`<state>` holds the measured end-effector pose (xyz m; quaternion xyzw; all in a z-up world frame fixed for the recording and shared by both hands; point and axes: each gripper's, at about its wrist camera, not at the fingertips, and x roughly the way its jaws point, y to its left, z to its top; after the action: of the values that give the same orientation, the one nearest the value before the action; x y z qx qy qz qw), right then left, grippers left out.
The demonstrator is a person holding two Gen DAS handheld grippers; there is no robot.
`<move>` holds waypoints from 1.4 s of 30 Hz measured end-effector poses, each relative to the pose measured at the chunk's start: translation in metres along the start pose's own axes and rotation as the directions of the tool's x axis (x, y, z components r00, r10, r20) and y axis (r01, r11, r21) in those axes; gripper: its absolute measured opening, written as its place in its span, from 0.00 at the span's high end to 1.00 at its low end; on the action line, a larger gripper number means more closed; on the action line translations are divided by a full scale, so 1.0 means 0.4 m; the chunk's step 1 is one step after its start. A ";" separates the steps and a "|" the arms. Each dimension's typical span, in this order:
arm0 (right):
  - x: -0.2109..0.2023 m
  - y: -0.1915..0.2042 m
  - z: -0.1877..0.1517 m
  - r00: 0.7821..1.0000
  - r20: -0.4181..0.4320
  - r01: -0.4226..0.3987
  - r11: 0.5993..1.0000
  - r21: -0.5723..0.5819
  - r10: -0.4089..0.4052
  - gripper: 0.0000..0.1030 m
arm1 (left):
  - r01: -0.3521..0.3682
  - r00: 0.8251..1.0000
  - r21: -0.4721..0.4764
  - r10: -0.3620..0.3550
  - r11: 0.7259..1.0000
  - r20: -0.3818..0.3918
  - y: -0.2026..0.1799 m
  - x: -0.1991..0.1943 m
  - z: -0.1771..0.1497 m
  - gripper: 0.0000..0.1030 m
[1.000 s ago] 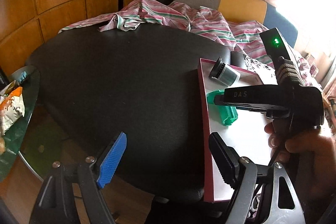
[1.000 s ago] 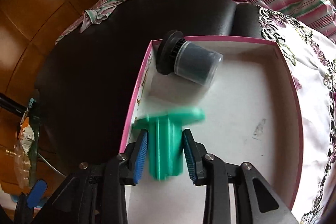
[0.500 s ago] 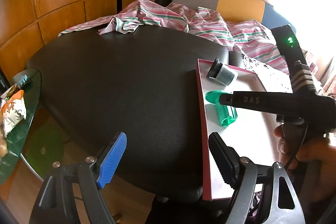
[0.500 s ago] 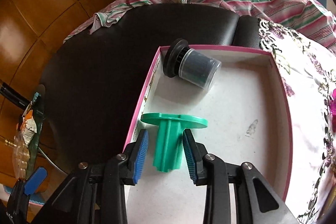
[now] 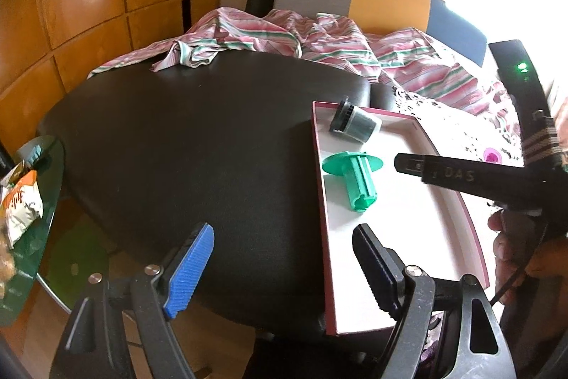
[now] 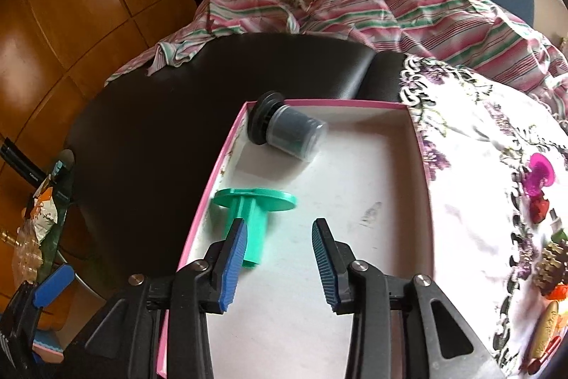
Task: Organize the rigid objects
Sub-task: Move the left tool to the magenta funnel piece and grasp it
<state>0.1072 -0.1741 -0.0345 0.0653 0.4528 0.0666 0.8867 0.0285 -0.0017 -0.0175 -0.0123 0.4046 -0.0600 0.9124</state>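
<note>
Item: green spool [image 6: 254, 219], flanged plastic piece, lying on its side on the floor of the pink-edged box [image 6: 408, 109]. Flange end away from the right gripper [image 6: 278, 254], stem end toward it; long axis runs roughly along the fingers' line. It sits at the left-hand pad, off centre, no longer gripped.

Right gripper: jaws have just been opening; pads apart, nothing pressed between them. Judged a completed drop-off.

Left gripper [image 5: 284, 269]: jaws wide, empty, hanging over the dark tabletop [image 5: 195, 148] at the box's near corner; spool ahead and to the right of its jaws.

Item: dark lidded jar [image 6: 287, 132], on its side, far corner of box, well beyond both jaws.

Remaining small pieces [image 6: 546, 258] lie on the floral cloth to the right, nearer the right gripper.
</note>
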 end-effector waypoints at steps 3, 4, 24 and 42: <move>-0.028 -0.035 -0.003 1.000 0.022 0.015 1.000 0.012 -0.015 0.63 | 0.005 1.000 0.020 -0.006 1.000 0.003 -0.015 -0.001 0.004 0.21; -0.040 -0.049 -0.003 0.999 0.030 0.019 1.000 0.017 -0.020 0.63 | 0.008 1.000 0.029 -0.008 1.000 0.003 -0.023 -0.001 0.006 0.21; -0.317 -0.682 -0.047 0.906 0.117 0.307 0.821 0.481 -0.407 0.58 | 0.181 0.983 0.251 -0.184 0.951 -0.014 -0.285 0.020 0.078 0.21; -0.326 -0.880 -0.166 0.913 0.099 0.214 0.671 0.710 -0.396 0.58 | 0.390 0.921 0.440 -0.335 0.809 -0.200 -0.712 0.221 0.189 0.22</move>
<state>-0.0017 -0.5394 -0.0315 0.3182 0.3364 -0.2639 0.8461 0.1151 -0.2971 -0.0117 0.1364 0.4184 -0.3303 0.8350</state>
